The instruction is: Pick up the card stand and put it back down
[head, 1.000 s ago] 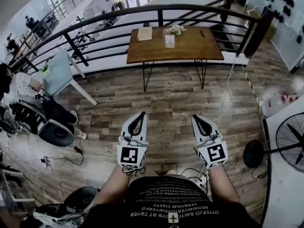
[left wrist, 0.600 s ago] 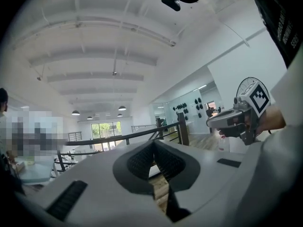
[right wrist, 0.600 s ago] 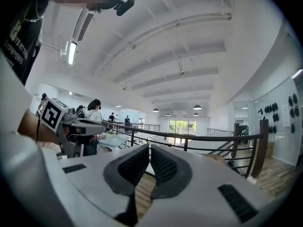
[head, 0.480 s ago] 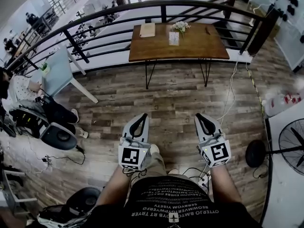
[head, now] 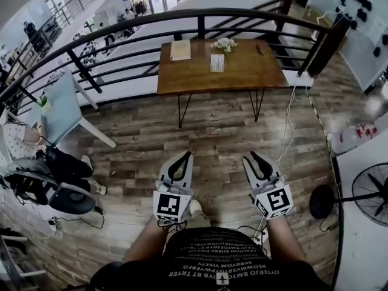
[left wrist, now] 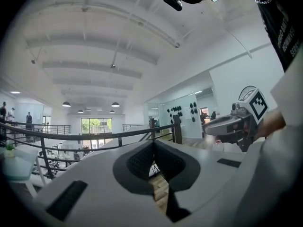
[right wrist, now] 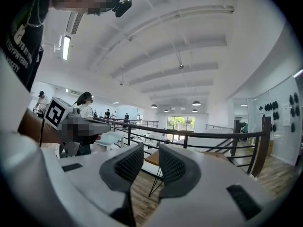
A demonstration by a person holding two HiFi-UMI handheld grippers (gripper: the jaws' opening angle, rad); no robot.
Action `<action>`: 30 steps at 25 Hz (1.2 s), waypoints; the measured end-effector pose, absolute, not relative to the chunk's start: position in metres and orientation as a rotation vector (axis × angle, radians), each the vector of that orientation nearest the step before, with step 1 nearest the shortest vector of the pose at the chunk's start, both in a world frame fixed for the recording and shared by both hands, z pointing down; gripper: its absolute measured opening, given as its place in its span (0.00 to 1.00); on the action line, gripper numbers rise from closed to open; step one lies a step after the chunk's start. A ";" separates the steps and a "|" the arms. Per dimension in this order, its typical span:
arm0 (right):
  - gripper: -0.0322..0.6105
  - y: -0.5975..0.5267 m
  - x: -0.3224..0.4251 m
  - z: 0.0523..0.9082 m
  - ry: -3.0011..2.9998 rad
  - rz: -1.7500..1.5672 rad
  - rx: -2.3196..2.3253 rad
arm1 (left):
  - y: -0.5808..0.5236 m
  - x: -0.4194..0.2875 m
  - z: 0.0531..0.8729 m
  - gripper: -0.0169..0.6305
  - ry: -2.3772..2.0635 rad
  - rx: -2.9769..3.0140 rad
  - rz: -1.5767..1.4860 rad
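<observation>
The card stand (head: 217, 62), a small white upright card, stands on the brown wooden table (head: 254, 71) far ahead by the railing. A tan notebook (head: 180, 50) and a small bunch of white flowers (head: 224, 43) share that table. Both grippers hang over the wood floor close to my body, well short of the table. My left gripper (head: 183, 155) (left wrist: 153, 145) is shut with nothing in it. My right gripper (head: 253, 156) (right wrist: 151, 150) has a narrow gap between its pads; its jaws are opening and nothing is between them.
A black metal railing (head: 121, 26) curves behind the table. A pale blue table (head: 57, 105) and a chair with bags (head: 60, 180) stand at the left. A floor fan (head: 370, 190) and a white tabletop (head: 364, 162) are at the right. Cables (head: 291, 120) trail across the floor.
The right gripper's jaws have parted from shut to a narrow gap. The head view has shifted a little, and both grippers stay low in front of my body.
</observation>
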State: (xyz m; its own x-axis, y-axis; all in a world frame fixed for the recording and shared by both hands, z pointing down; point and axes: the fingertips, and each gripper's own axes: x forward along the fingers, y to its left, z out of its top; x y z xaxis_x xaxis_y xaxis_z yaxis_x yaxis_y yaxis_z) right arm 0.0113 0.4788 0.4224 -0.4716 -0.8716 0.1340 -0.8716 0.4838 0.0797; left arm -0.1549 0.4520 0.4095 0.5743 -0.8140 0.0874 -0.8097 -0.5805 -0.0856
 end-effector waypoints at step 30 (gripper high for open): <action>0.31 0.360 -0.048 0.429 -2.543 0.020 1.500 | 0.314 -0.200 0.429 0.06 1.332 -2.798 -0.144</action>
State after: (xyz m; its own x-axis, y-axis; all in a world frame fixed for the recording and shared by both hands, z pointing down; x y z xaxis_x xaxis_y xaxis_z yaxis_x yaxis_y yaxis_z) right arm -0.0480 0.3596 0.4285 -0.4706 -0.8661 0.1686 -0.8687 0.4883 0.0837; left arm -0.1999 0.3137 0.4285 0.6273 -0.7759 0.0670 -0.7722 -0.6309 -0.0751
